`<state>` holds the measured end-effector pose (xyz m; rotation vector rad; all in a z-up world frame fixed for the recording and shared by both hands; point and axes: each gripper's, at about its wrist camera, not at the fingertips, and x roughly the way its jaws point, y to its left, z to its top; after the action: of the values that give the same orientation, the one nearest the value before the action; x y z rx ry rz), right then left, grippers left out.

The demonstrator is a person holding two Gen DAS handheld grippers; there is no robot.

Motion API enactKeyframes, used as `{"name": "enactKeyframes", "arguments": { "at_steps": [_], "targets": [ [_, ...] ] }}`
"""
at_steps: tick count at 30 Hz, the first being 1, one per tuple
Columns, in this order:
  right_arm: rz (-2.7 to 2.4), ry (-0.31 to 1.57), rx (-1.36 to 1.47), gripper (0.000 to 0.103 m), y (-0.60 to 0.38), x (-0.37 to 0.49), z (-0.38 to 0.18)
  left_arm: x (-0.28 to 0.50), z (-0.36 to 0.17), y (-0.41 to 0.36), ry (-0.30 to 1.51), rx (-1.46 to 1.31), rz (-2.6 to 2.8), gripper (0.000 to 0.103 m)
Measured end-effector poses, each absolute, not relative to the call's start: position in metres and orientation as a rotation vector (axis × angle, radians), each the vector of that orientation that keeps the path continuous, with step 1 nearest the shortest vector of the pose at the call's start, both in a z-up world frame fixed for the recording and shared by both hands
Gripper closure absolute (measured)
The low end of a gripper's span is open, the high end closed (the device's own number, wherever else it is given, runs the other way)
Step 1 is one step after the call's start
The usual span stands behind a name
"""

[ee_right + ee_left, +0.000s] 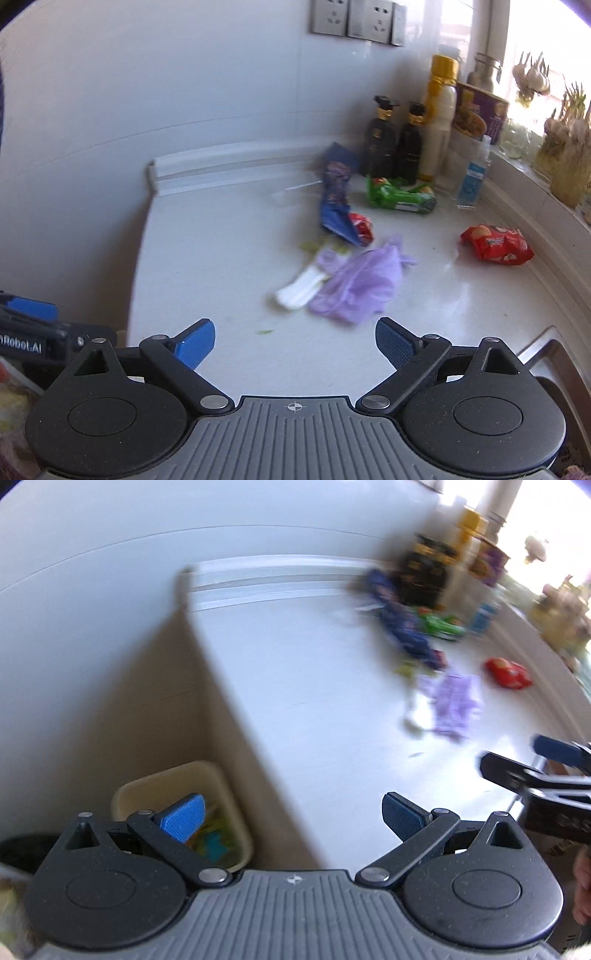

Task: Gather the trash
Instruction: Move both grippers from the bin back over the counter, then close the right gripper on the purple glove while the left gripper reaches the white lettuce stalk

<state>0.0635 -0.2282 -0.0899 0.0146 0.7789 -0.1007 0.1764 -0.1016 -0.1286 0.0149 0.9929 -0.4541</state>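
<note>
Trash lies scattered on the white counter (221, 258): a crumpled purple plastic glove (362, 284), a white wrapper (301, 288), a blue snack bag (338, 195), a small red packet (362, 225), a green packet (402, 194) and a red snack bag (496, 243). My right gripper (295, 343) stands open and empty over the counter's near part, just short of the glove. Over the counter's left end my left gripper (293, 818) is open and empty too. Below it, on the floor beside the counter, a cream bin (184, 812) holds colourful scraps. The left wrist view is blurred.
Two dark bottles (397, 147), a tall yellow-capped bottle (441, 110), a purple box (478, 110) and a small clear bottle (472, 177) stand at the back right. Garlic bulbs and greens (565, 147) line the windowsill. A metal sink edge (554, 354) is at near right.
</note>
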Motion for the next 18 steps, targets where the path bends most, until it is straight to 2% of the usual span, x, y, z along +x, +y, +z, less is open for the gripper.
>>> {"name": "enactKeyframes", "arguments": {
  "at_steps": [9, 12, 14, 17, 18],
  "targets": [
    [-0.092, 0.777, 0.100, 0.008, -0.302, 0.095, -0.116, 0.188, -0.141, -0.184, 0.936, 0.103, -0.616, 0.004],
    [-0.052, 0.770, 0.123, 0.008, -0.315, 0.108, -0.124, 0.194, -0.147, -0.203, 0.911, 0.118, -0.632, 0.008],
    [-0.041, 0.761, 0.137, 0.008, -0.321, 0.117, -0.131, 0.200, -0.148, -0.209, 0.910, 0.116, -0.641, 0.015],
    [-0.027, 0.758, 0.157, 0.011, -0.328, 0.130, -0.141, 0.209, -0.153, -0.216, 0.901, 0.113, -0.642, 0.021],
    [-0.027, 0.755, 0.155, 0.015, -0.330, 0.132, -0.143, 0.211, -0.154, -0.217, 0.898, 0.109, -0.643, 0.022]
  ]
}}
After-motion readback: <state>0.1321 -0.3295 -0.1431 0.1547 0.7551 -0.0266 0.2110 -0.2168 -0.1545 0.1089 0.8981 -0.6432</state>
